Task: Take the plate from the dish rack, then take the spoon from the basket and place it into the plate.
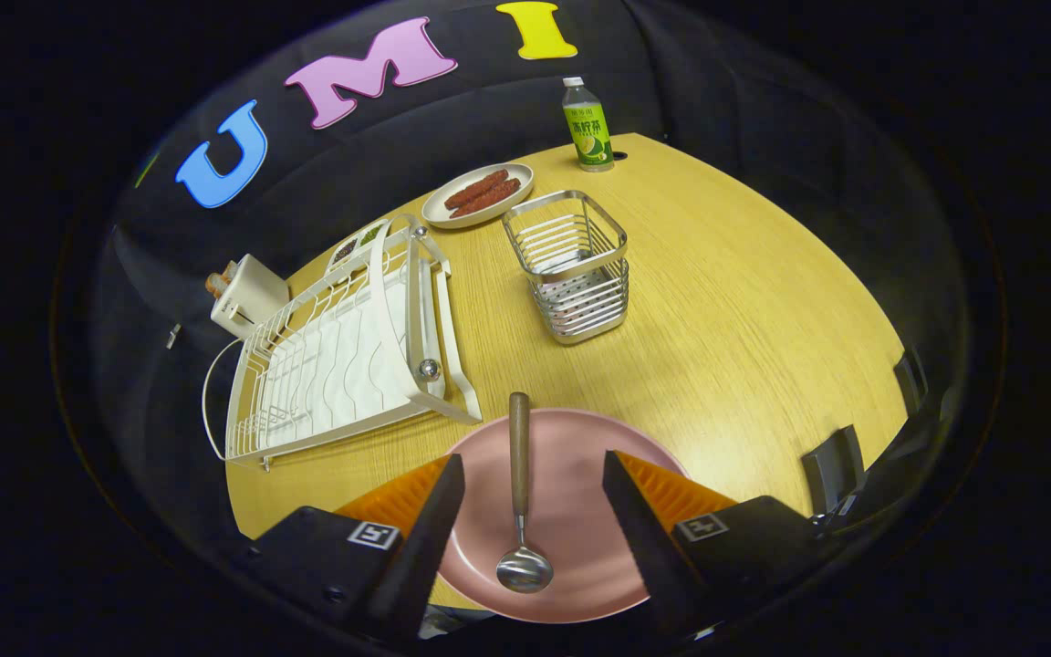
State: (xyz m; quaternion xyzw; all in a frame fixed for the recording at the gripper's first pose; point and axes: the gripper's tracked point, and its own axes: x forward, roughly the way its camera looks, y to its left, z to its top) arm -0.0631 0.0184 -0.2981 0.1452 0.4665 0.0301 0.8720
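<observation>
A wooden-handled metal spoon (520, 497) lies in the round pink plate (571, 511) on the wooden counter (744, 319), between the gripper (533, 493) fingers spread wide and empty, where a careless withdrawal could clip its handle.

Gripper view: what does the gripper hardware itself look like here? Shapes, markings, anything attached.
The gripper has two wedge-shaped fingers, open, with ribbed inner faces. Each is mounted on a dark boxy block carrying a square black-and-white fiducial marker. The fingers straddle the spoon on the pink plate. No cables visible.
</observation>
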